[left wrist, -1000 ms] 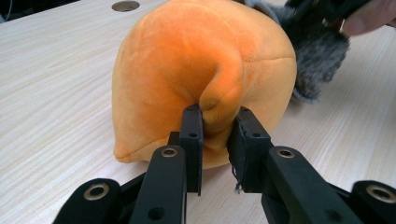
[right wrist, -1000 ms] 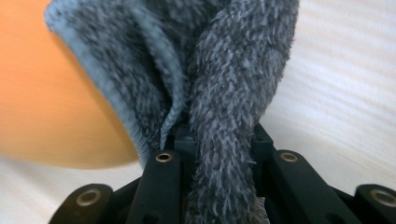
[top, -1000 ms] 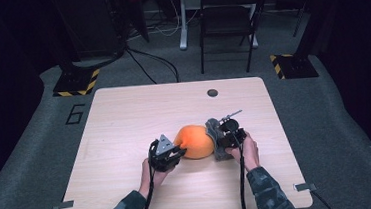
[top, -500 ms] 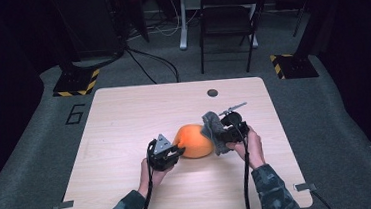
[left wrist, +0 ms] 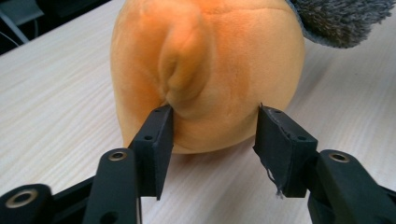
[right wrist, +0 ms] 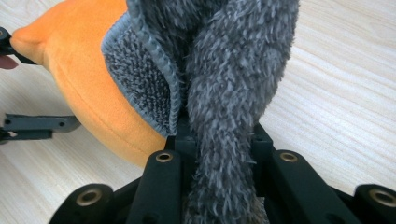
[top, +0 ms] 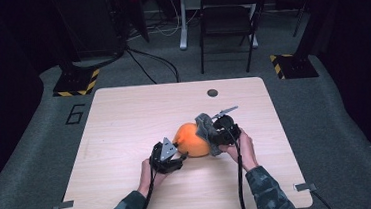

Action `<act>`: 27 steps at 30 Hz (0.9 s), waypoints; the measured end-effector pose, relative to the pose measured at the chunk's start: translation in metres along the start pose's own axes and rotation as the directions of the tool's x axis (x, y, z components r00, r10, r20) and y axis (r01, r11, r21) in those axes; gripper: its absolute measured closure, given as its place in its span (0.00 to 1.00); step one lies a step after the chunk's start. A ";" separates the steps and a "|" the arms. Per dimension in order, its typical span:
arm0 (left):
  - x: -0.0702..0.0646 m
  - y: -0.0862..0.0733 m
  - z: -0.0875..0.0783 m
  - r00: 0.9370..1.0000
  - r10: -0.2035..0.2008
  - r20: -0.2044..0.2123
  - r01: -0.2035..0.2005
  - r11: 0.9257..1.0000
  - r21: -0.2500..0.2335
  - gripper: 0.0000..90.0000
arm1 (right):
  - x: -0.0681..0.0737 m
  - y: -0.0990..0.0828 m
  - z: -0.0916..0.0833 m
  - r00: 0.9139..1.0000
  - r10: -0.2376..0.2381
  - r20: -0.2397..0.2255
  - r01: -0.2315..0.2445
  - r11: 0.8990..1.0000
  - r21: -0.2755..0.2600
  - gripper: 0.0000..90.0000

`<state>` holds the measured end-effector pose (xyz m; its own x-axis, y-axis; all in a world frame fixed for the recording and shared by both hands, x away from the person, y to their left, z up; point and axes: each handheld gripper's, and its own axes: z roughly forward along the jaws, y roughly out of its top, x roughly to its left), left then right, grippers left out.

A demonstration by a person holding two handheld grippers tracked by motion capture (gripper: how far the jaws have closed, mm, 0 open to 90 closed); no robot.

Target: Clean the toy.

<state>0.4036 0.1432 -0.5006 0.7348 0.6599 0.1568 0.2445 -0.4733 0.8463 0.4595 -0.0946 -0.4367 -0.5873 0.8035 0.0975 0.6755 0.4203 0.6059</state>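
Observation:
An orange plush toy (top: pixel 192 139) lies on the wooden table (top: pixel 124 119). My left gripper (top: pixel 177 153) is at its near left end. In the left gripper view the jaws have just been opening and now stand apart on either side of the plush's (left wrist: pixel 205 70) lower end, open (left wrist: pixel 212 135). My right gripper (top: pixel 211 135) is at the plush's right side, shut on a grey fuzzy cloth (top: pixel 205 125). In the right gripper view the cloth (right wrist: pixel 229 93) rises out of the closed jaws (right wrist: pixel 219 140) and drapes against the orange plush (right wrist: pixel 79 88).
A small dark round hole (top: pixel 212 93) is set in the table near its far edge. A folding chair (top: pixel 227 21) and cables stand on the floor beyond the table. A black jaw of the left gripper (right wrist: pixel 37 123) is visible at the left of the right gripper view.
The left gripper's jaws have opened off the plush. The right gripper has risen slightly with the grey cloth, staying against the plush's right side.

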 end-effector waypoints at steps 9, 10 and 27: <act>0.000 0.001 0.002 0.998 -0.046 -0.034 0.046 0.999 0.005 0.87 | 0.005 0.001 -0.001 0.999 -0.028 0.020 0.028 1.000 -0.012 0.81; 0.001 0.003 0.000 0.998 -0.056 -0.026 0.056 0.998 0.006 0.87 | 0.004 0.001 -0.002 1.000 -0.022 0.019 0.022 0.999 -0.024 0.81; -0.003 0.016 -0.009 0.994 -0.103 0.033 0.102 0.994 0.039 0.90 | 0.049 0.015 -0.017 0.992 -0.129 -0.006 0.128 0.989 -0.070 0.81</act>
<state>0.3996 0.1391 -0.4832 0.7259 0.6859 0.0518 0.3428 -0.4260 0.8372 0.4336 -0.0558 -0.4095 -0.6718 0.7404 0.0230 0.5619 0.4891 0.6672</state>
